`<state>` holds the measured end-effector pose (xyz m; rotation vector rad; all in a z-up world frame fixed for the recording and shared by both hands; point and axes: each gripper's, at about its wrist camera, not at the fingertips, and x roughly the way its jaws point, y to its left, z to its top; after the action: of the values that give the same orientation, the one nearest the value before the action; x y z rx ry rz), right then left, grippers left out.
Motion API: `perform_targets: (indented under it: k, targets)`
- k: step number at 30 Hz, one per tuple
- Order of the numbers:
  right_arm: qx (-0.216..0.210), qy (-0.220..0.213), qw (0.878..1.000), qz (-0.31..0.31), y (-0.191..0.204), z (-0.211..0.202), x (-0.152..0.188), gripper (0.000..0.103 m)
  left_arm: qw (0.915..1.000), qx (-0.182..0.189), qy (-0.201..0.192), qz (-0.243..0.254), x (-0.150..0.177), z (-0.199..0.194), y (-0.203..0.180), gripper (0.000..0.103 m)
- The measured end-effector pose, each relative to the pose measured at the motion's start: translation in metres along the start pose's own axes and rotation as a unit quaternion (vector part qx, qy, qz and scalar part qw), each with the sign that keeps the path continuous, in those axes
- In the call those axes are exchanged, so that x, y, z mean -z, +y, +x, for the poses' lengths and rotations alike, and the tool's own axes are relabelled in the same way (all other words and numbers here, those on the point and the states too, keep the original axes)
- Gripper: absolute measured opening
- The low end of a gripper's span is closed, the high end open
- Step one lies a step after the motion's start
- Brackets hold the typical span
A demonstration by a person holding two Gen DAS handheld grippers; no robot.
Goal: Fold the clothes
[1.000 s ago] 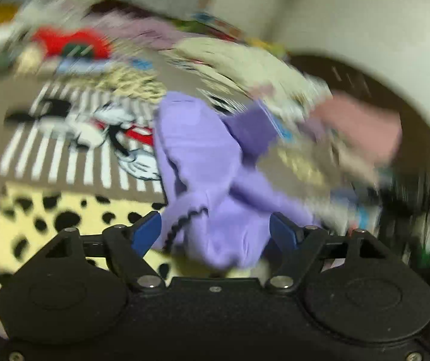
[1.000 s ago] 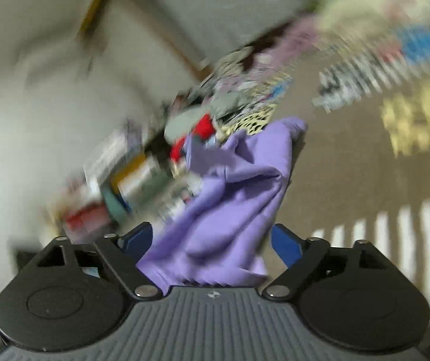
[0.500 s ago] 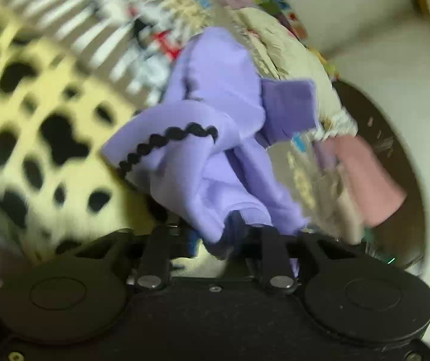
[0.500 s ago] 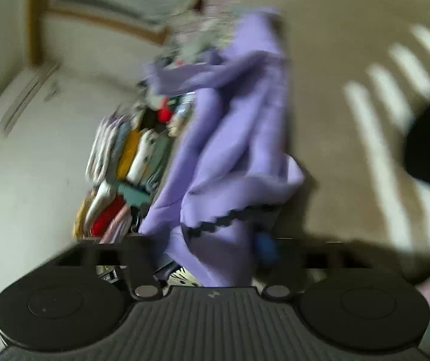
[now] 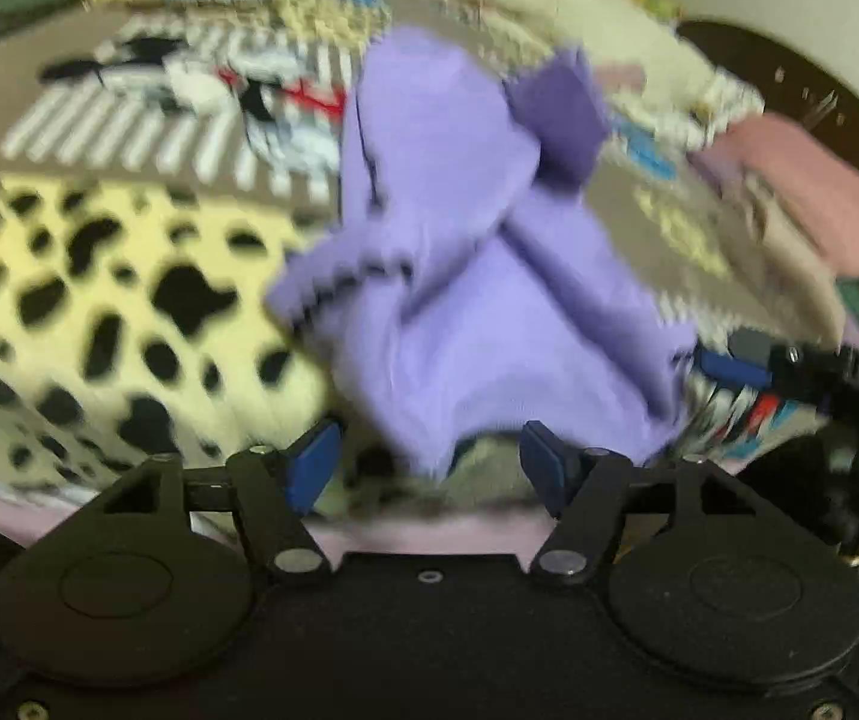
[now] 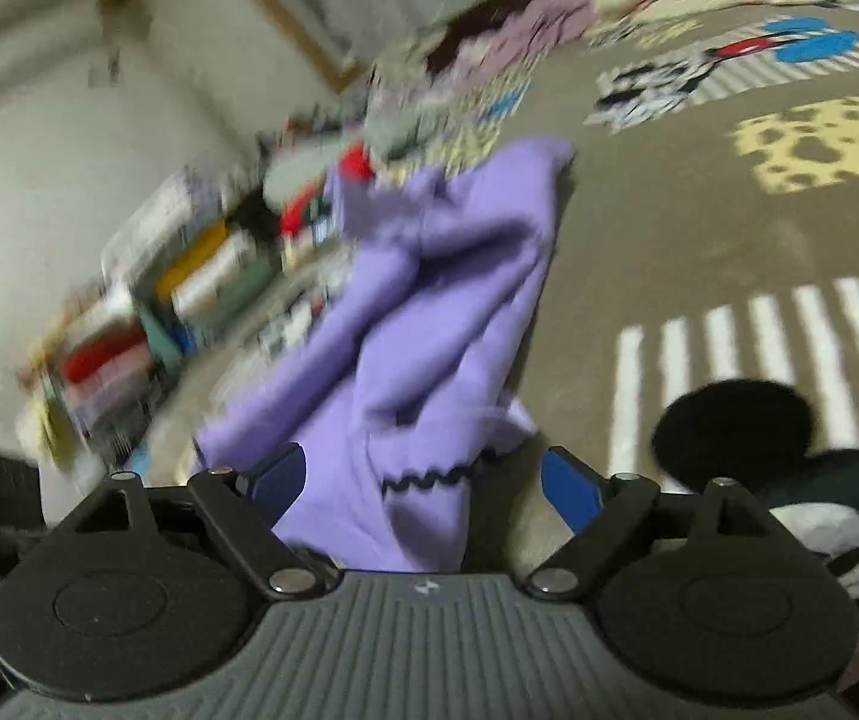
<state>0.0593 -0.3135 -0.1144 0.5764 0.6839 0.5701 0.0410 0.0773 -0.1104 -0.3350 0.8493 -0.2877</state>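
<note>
A purple garment [image 5: 459,300] with black wavy trim lies crumpled in a heap on the printed bedspread [image 5: 99,138]. My left gripper [image 5: 429,468] stands open at the heap's near edge, its blue pads on either side of the cloth's lowest fold. At the right of that view, one blue pad [image 5: 729,365] of the other gripper touches the heap's right side. In the right wrist view the same garment [image 6: 429,330] runs away from me between the fingers of my right gripper [image 6: 423,489], which is open. Both views are blurred by motion.
The brown bedspread [image 6: 699,228] has white stripes, a yellow spotted patch [image 6: 819,144] and cartoon mouse prints. Loose clothes are piled along its far edge [image 5: 579,18]. A pink folded piece [image 5: 801,180] lies at the right. Stacked folded clothes [image 6: 147,324] stand by the wall.
Half a second ago both grippers were shut on the purple garment and lifting it. Both have now let go and stand open, and the garment sits lower in a heap.
</note>
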Motion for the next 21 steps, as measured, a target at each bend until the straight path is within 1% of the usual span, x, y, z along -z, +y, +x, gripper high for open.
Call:
perform_targets:
  k: [2,4,7,8,13,15,18,20,21]
  targets:
    - [-0.006,-0.031,0.999,0.023,-0.010,-0.007,-0.005,0.084,0.9992,-0.003,-0.036,-0.015,-0.007,-0.016,0.007,0.066]
    - [-0.004,-0.048,0.999,0.009,-0.017,-0.004,-0.013,0.080,0.9983,0.001,-0.055,-0.018,-0.018,-0.021,0.011,0.066]
    - [0.016,-0.059,0.997,-0.046,-0.010,0.013,-0.026,0.076,0.9977,-0.001,-0.067,0.010,-0.042,-0.019,0.004,0.066]
    - [0.021,-0.064,0.996,-0.063,-0.008,0.018,-0.031,0.076,0.9973,-0.005,-0.070,0.022,-0.044,-0.021,0.001,0.066]
    - [0.040,-0.073,0.987,-0.136,0.002,0.052,-0.056,0.075,0.9914,-0.019,-0.083,0.099,-0.076,-0.004,-0.025,0.066]
    - [0.045,-0.067,0.979,-0.190,0.013,0.066,-0.062,0.075,0.9871,-0.023,-0.081,0.136,-0.086,0.009,-0.040,0.066]
    - [0.053,-0.043,0.958,-0.279,0.027,0.093,-0.066,0.075,0.9770,-0.038,-0.073,0.197,-0.097,0.036,-0.064,0.066]
    - [0.060,-0.030,0.949,-0.309,0.028,0.110,-0.070,0.075,0.9706,-0.047,-0.063,0.227,-0.102,0.054,-0.075,0.066]
    - [0.059,-0.028,0.948,-0.312,0.026,0.117,-0.072,0.075,0.9671,-0.051,-0.059,0.242,-0.105,0.062,-0.080,0.066]
